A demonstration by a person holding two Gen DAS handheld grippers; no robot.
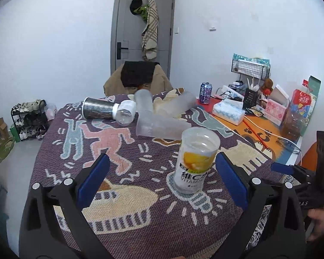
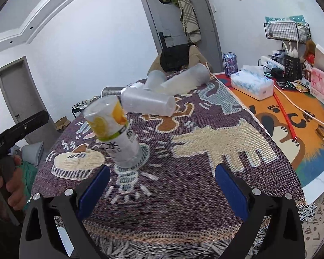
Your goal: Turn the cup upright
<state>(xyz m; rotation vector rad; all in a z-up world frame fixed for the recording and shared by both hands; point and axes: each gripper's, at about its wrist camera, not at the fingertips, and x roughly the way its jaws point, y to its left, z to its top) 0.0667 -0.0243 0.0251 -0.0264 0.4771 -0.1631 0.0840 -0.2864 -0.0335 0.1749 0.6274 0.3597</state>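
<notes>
A clear plastic cup with a yellow lemon label stands upright on the patterned purple cloth, mouth up. My left gripper is open, and the cup sits just inside its right finger without being held. My right gripper is open too, with nothing between its fingers; the cup is ahead and left of its left finger. Further back lie frosted cups on their sides, a dark cup and a small clear cup.
An orange mat on the right holds a tissue box, a purple can, a wire rack, boxes and a drink bottle. A chair with a coat stands behind the table. A hand grips the other tool.
</notes>
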